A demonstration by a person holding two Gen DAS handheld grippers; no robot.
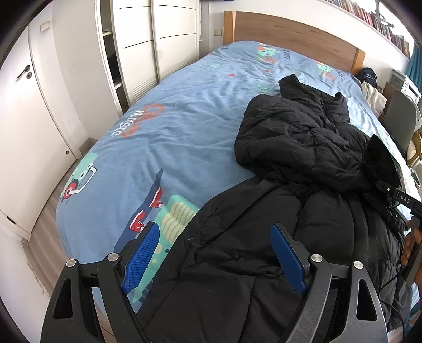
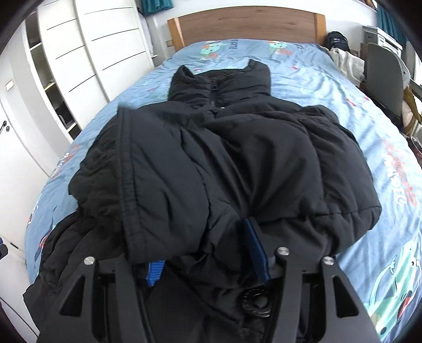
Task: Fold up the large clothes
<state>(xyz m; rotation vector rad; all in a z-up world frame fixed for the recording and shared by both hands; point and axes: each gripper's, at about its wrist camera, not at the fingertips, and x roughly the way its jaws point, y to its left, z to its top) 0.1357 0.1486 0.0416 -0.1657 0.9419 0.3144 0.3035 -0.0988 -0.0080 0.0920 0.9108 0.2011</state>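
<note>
A blue bed carries a black jacket, collar toward the headboard, one sleeve thrown across its front. The right gripper stands half spread with sleeve fabric draped between its jaws, apparently letting go. The left gripper hovers wide apart over the hem, holding nothing. Next, probably, comes folding the body upward.

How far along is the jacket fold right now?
Done: sleeve folded across the black puffer jacket on the blue patterned bedcover. In hand: right claw straddles fabric; left claw open above the hem. Left: fold the body.
</note>
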